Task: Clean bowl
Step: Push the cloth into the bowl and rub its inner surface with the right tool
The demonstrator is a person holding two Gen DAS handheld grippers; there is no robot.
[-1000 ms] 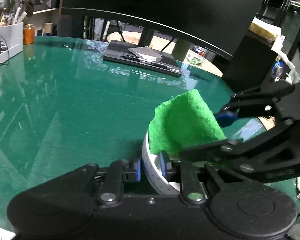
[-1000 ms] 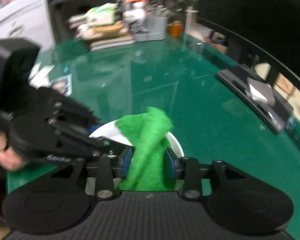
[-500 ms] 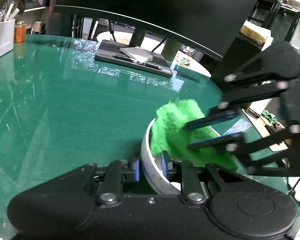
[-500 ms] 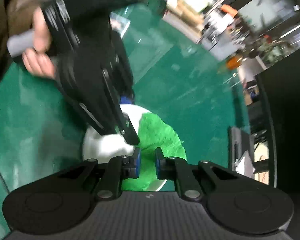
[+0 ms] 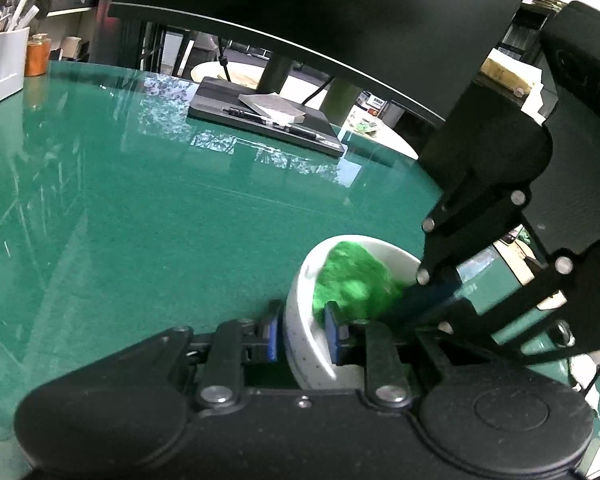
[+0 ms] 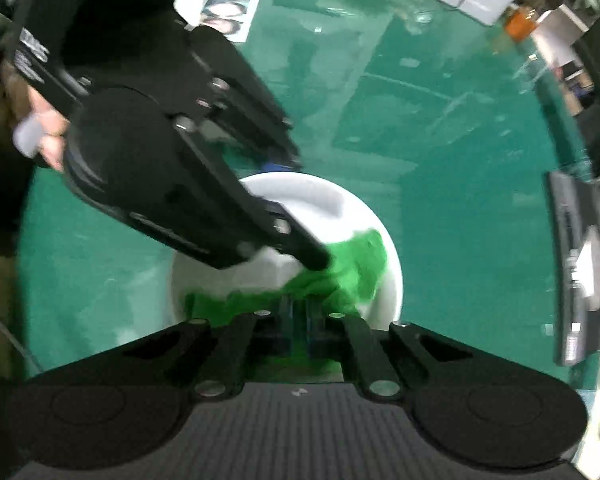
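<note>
A white bowl [image 5: 304, 344] stands on the green table. My left gripper [image 5: 302, 338] is shut on the bowl's near rim, one finger outside and one inside. A green cloth [image 5: 352, 284] is pressed into the bowl. My right gripper [image 6: 299, 322] is shut on the green cloth [image 6: 356, 264] and points down into the bowl [image 6: 324, 196]. In the left wrist view the right gripper [image 5: 424, 304] reaches in from the right. In the right wrist view the left gripper [image 6: 296, 208] lies across the bowl's left side.
A black monitor base [image 5: 260, 120] with a pen and a grey pad sits at the back of the green glass-topped table [image 5: 140, 208]. A large monitor [image 5: 320, 16] rises behind it. A white organiser [image 5: 0, 64] and an orange jar [image 5: 36, 56] stand far left. Photos [image 6: 228, 12] lie on the table.
My right gripper has tipped from level to pointing downward and pushed the green cloth from above the rim down inside the bowl. My left gripper has kept its hold on the rim.
</note>
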